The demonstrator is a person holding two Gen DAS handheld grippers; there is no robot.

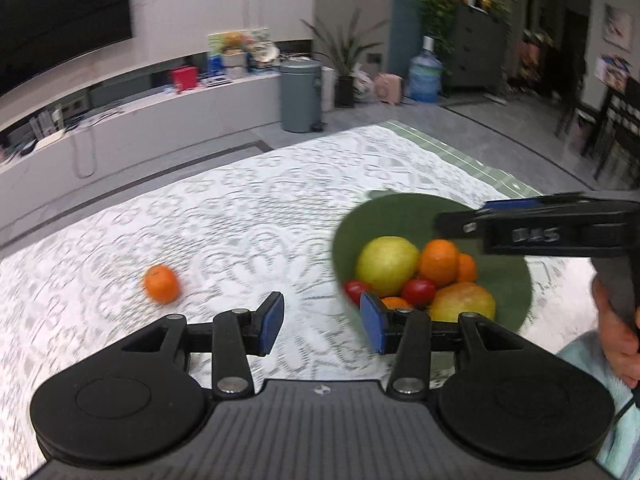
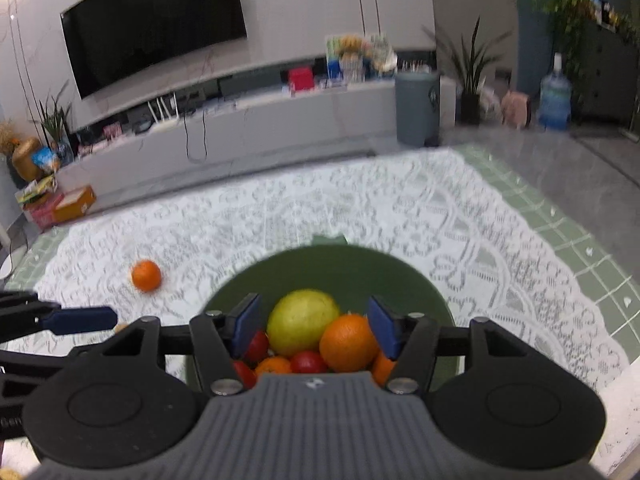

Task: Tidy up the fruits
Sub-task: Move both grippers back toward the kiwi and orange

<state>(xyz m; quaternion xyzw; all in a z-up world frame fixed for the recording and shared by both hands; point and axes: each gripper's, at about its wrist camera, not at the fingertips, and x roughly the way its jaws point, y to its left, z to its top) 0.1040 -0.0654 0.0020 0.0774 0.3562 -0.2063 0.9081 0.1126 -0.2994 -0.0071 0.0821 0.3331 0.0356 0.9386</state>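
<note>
While 1 loose orange (image 1: 161, 284) lies alone on the lace-covered worktop (image 1: 240, 208), the green bowl (image 1: 404, 208) beside it already holds the other fruits. The orange sits ahead and left of the left gripper (image 1: 322, 322), well apart from the right gripper (image 2: 314, 326) over the bowl; both stand part-open, holding nothing. The orange is round, with no long axis. Only the left view shows the hand (image 1: 618, 332) on the right gripper.

A home living room: a wall-mounted television (image 2: 154, 20) above a long low media console (image 2: 240, 120), potted plants (image 2: 472, 72), a water jug (image 2: 555, 98), a lace-covered tabletop (image 2: 360, 208).
</note>
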